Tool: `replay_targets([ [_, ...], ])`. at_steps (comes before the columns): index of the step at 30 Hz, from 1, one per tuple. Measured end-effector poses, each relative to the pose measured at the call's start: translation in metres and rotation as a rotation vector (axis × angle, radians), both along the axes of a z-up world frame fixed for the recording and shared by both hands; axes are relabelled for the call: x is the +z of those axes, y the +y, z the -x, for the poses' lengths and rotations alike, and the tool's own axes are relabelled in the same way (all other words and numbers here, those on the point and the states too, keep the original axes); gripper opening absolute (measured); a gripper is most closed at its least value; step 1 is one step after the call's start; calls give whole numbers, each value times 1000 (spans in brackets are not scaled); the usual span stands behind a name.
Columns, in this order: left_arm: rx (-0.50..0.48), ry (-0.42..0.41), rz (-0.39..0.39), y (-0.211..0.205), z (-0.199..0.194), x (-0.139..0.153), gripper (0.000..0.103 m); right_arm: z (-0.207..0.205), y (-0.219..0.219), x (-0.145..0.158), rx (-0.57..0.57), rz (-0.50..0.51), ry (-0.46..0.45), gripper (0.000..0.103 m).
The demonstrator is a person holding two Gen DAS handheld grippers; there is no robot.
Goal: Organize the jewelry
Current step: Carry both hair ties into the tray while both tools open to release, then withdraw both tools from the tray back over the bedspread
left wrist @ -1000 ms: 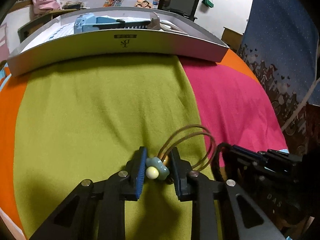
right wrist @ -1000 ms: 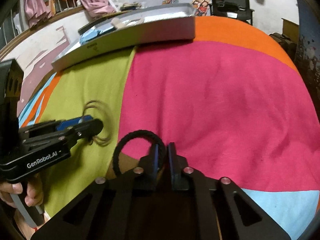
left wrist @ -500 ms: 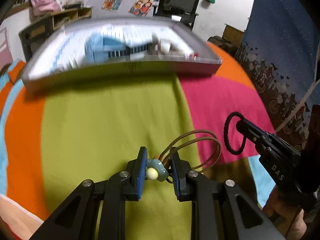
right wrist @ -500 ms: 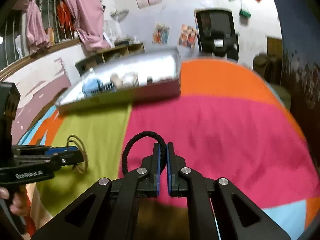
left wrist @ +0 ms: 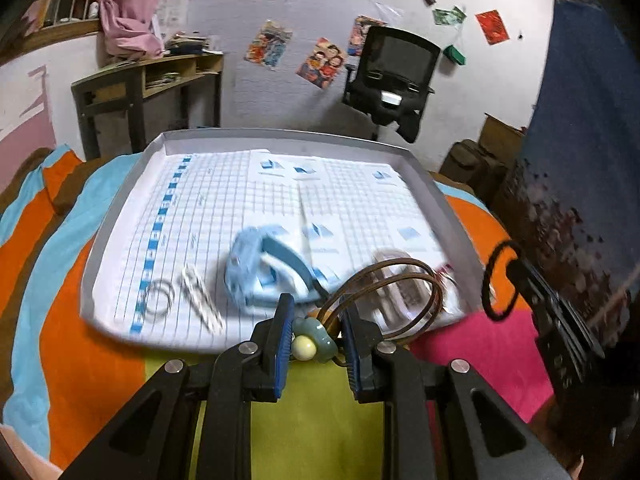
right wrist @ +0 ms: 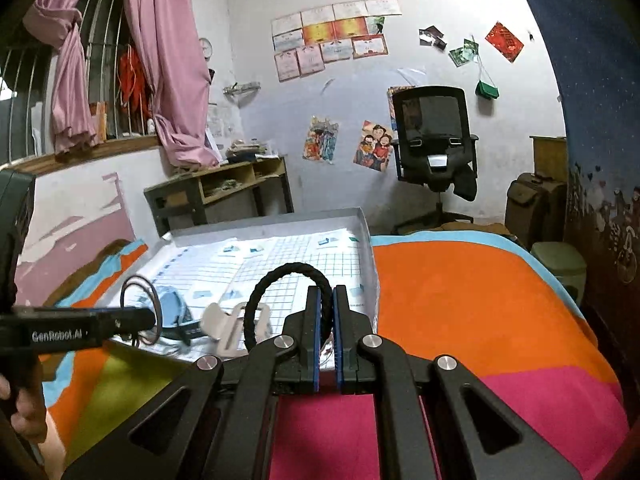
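My left gripper (left wrist: 314, 330) is shut on a brown cord bracelet (left wrist: 404, 280) with a pale green flower charm (left wrist: 310, 340), held just before the near rim of the grey tray (left wrist: 120, 208). In the right wrist view that left gripper (right wrist: 148, 318) hangs at the left with the bracelet loops. My right gripper (right wrist: 326, 312) is shut on a black braided hair tie (right wrist: 288, 276), raised over the tray's (right wrist: 370, 240) near right part. In the left wrist view, the right gripper (left wrist: 516, 268) shows at the right with the hair tie (left wrist: 490, 280).
Inside the tray lie a light blue band (left wrist: 256, 272), silver rings (left wrist: 158, 300), a silver chain (left wrist: 200, 300) and a pale clip (right wrist: 224, 322). The tray rests on a striped blanket (right wrist: 480, 300). A black office chair (right wrist: 434, 128) and wooden shelf (right wrist: 224, 188) stand behind.
Both grippers have risen and moved forward to the tray, each still holding its item. The tray's inside has come into view and looks closer in both views.
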State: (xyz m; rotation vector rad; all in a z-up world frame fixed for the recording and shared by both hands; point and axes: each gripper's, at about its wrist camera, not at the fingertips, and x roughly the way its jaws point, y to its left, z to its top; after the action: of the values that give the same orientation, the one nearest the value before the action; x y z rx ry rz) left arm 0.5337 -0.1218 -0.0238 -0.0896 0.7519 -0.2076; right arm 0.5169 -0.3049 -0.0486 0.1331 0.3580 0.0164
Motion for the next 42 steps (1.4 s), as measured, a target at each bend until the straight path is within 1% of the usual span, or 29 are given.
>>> replay_targets([
  [3, 19, 4, -66, -2, -21, -5, 22, -12, 2, -5, -25, 16, 12, 5],
  [7, 27, 4, -132, 0, -32, -6, 23, -22, 8, -8, -41, 60, 23, 6],
  [10, 40, -2, -112, 7, -35, -6, 23, -26, 11, -12, -37, 53, 48, 6],
  [12, 52, 0, -118, 7, -35, -8, 26, -29, 12, -14, -37, 52, 68, 6],
  [14, 55, -16, -141, 3, -32, -10, 37, -31, 13, -16, -45, 70, 76, 6],
  [16, 65, -45, -146, 1, -27, -10, 56, -33, 12, -16, -42, 70, 83, 6],
  [17, 80, -68, -145, 2, -23, -8, 60, -34, 12, -16, -41, 67, 89, 6],
  [18, 94, -83, -136, 3, -19, -6, 68, -34, 12, -16, -41, 67, 93, 8],
  [19, 101, -88, -128, 4, -19, -4, 72, -34, 11, -15, -41, 67, 95, 12],
  [20, 110, -90, -116, 6, -16, -1, 73, -33, 9, -14, -44, 65, 93, 17],
  [22, 125, -82, -102, 10, -13, 3, 74, -28, 5, -12, -54, 48, 83, 40],
  [23, 137, -85, -94, 13, -9, 7, 76, -24, 3, -9, -56, 34, 72, 43],
  [24, 140, -89, -91, 14, -7, 9, 80, -22, 2, -6, -57, 29, 66, 45],
  [26, 143, -112, -89, 16, 5, 16, 83, -15, -1, 2, -62, 23, 52, 45],
  [27, 145, -122, -86, 18, 10, 20, 84, -11, -2, 6, -63, 15, 44, 47],
  [28, 146, -128, -82, 19, 15, 22, 87, -5, -4, 11, -64, 3, 32, 54],
  [29, 148, -143, -73, 21, 24, 27, 91, 4, -6, 17, -63, -9, 13, 58],
  [30, 152, -163, -64, 22, 33, 31, 92, 13, -6, 22, -59, -16, -6, 65],
  [31, 156, -177, -59, 23, 39, 34, 95, 23, -6, 29, -51, -22, -23, 69],
  [32, 162, -202, -50, 25, 50, 39, 97, 32, -5, 34, -43, -26, -38, 71],
  [34, 173, -239, -36, 29, 69, 48, 97, 47, -1, 44, -18, -20, -56, 75],
  [35, 182, -259, -29, 31, 81, 53, 97, 60, 2, 52, -5, 1, -68, 76],
  [36, 188, -278, -23, 34, 92, 57, 98, 70, 5, 58, 1, 18, -83, 81],
  [37, 192, -295, -18, 37, 102, 61, 99, 86, 7, 65, 4, 30, -112, 89],
  [39, 198, -346, -10, 43, 131, 70, 101, 107, 9, 77, 12, 25, -153, 97],
  [41, 199, -381, -6, 49, 153, 74, 103, 129, 13, 90, 21, 20, -185, 98],
  [42, 198, -398, -7, 52, 166, 77, 103, 140, 16, 95, 20, 17, -198, 101],
])
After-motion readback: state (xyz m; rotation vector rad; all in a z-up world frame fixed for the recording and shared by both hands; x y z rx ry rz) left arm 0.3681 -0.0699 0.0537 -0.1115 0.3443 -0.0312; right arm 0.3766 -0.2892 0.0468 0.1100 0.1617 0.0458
